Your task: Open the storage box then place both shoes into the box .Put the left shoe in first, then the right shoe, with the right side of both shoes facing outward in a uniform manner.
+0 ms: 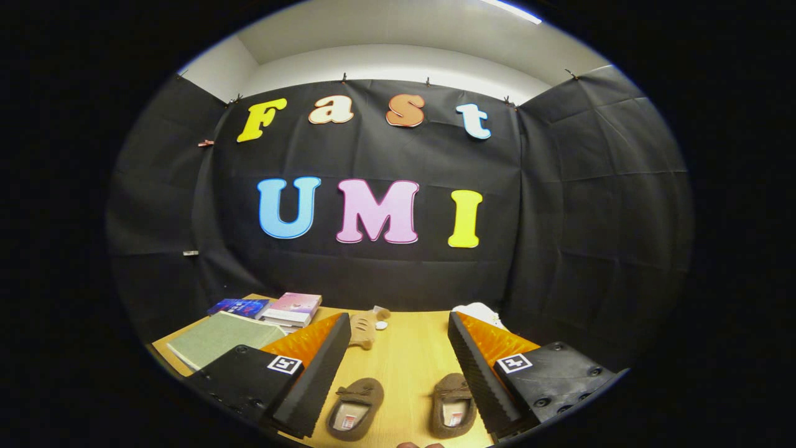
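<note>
Two brown shoes, one [354,407] and the other [452,407], sit loose on the wooden table [404,354] between my gripper [398,367] fingers, which are spread wide holding nothing, so I judge nothing is packed yet.

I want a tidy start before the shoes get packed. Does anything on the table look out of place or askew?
Nothing looks spilled or damaged. The two shoes sit side by side between the open jaws of the gripper, not quite parallel. Beyond them a plush toy lies loose on the table, unrelated to the shoes.
</note>
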The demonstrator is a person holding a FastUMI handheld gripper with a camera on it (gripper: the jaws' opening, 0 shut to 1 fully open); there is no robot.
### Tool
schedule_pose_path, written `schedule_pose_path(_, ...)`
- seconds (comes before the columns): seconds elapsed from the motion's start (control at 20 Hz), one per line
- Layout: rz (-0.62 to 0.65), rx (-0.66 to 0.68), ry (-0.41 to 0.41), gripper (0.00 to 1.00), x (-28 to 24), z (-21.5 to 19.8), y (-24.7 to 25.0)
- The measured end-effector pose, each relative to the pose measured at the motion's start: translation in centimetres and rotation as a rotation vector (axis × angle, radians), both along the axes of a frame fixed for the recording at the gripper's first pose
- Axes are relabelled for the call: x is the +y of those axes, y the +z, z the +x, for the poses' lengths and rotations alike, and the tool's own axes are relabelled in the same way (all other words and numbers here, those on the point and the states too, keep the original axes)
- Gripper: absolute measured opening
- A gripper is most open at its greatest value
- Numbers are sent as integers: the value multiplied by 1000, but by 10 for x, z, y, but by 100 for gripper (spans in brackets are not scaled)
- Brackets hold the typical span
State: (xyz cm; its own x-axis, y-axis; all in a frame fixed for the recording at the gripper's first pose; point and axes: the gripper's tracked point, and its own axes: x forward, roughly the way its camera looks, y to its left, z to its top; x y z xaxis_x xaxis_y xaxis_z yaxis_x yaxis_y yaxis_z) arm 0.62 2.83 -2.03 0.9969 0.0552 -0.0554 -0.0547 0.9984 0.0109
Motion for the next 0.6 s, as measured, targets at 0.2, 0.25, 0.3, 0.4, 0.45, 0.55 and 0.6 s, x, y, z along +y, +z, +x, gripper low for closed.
schedule_pose_path(0.2,-4,31,45,97,9,9,-2)
schedule_pose_path(0.25,3,41,71,97,14,13,-2)
schedule_pose_path(0.3,14,55,101,97,20,19,-5)
schedule_pose_path(0.4,49,101,169,97,35,28,-17)
schedule_pose_path(0.45,69,137,200,97,42,32,-26)
schedule_pose_path(0.55,108,205,263,97,59,37,-45)
schedule_pose_path(0.6,129,243,302,98,71,38,-57)
